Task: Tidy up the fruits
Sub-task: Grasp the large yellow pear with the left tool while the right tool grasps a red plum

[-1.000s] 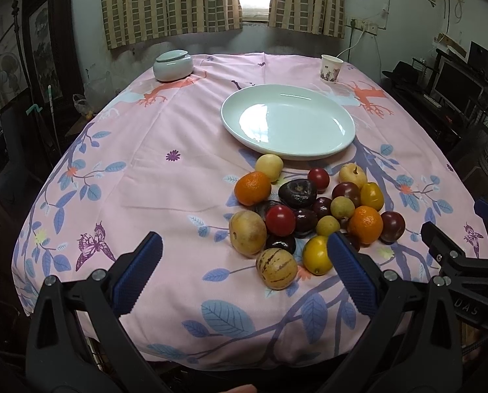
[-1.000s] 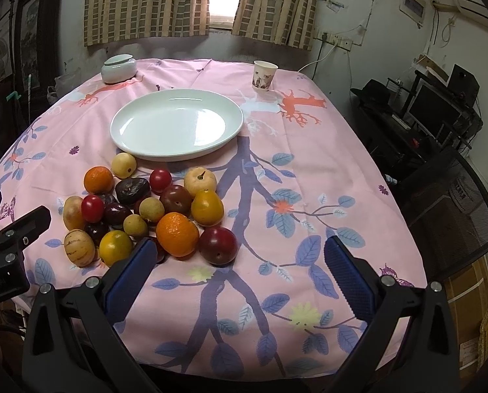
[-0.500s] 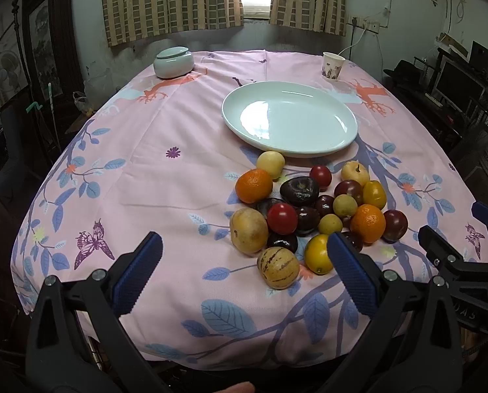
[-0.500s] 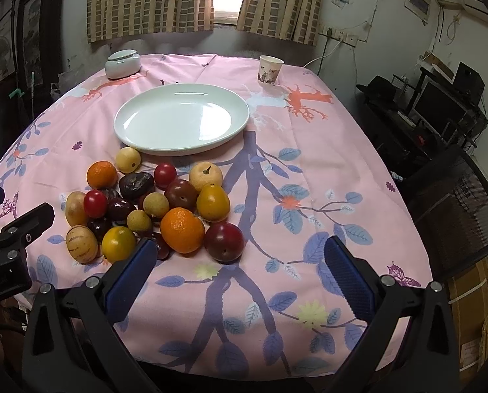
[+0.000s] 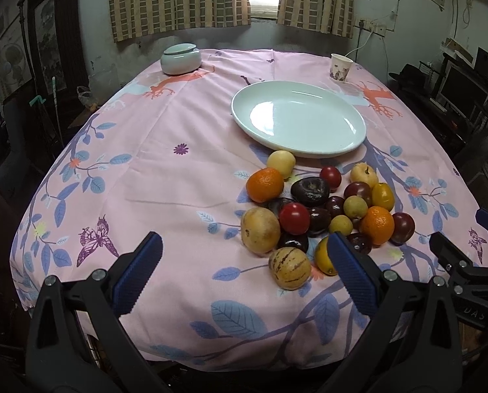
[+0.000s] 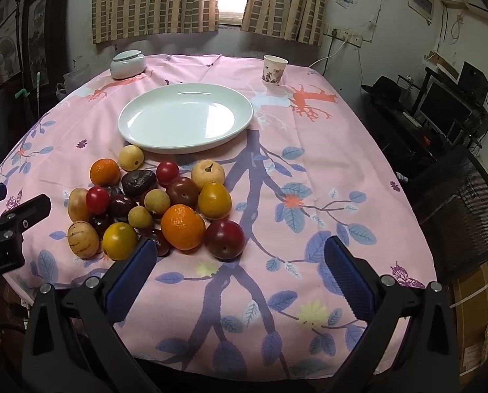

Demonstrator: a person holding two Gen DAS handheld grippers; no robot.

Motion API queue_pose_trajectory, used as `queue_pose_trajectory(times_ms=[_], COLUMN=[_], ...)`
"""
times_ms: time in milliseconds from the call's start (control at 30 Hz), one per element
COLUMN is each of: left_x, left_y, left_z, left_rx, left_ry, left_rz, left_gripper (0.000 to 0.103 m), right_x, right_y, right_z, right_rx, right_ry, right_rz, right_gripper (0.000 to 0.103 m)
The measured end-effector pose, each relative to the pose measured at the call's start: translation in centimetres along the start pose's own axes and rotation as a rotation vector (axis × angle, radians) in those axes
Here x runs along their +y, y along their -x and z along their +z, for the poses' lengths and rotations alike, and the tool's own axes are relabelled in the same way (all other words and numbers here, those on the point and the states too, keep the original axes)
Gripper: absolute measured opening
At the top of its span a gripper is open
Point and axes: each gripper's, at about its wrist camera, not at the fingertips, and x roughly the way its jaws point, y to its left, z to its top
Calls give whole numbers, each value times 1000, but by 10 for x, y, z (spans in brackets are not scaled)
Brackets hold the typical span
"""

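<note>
So: fruit pile [image 6: 152,209] mixed orange, red, purple, yellow, bunched nr plate [image 6: 185,144].

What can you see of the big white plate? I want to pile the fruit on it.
The plate is a large, shallow, glossy white oval dish, ceramic by its look, lying flat and empty on the pink tablecloth just beyond the fruit pile. Window light reflects off it. A pale yellow fruit sits at its near rim; whether it touches is unclear.

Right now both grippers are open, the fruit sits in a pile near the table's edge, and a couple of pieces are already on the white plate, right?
Not quite: the plate is bare, as the right wrist view shows. Every fruit is off it, on the cloth. Both grippers are open.
</note>
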Motion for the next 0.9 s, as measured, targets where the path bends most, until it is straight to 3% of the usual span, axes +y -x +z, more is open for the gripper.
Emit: queue_pose_trajectory(times_ms=[100, 200, 267, 333, 400, 467, 567, 667, 900], left_x=[16, 29, 33, 34, 34, 34, 33, 31, 27], left_y=[-5, -11, -16, -21, -25, -28, -31, -36, -48], left_z=[-4, -8, -10, -10, -11, -12, -13, -11, -8], left_rx=[15, 32, 45, 49, 52, 59, 68, 73, 99], left_ry=[38, 69, 75, 71, 58, 54, 51, 48, 38], left_rz=[23, 34, 35, 38, 48, 48, 34, 35, 29], left_gripper=[101, 101, 101, 101, 101, 101, 101, 101, 101], right_x=[-9, -19, -22, -21, -19, -19, -13, -16, -23], right_y=[-7, -17, -26, -35, -49, -60, -74, -81, -67], right_z=[-10, -19, -18, -15, -12, -12, -13, -10, -13], right_rx=[13, 32, 34, 26, 52, 79, 110, 95, 81], right_ry=[2, -37, -56, -37, -16, -17, 11, -2, -56], right_rz=[54, 193, 233, 210, 183, 213, 221, 249, 310], right_gripper=[102, 102, 102, 92, 65, 57, 53, 41, 40])
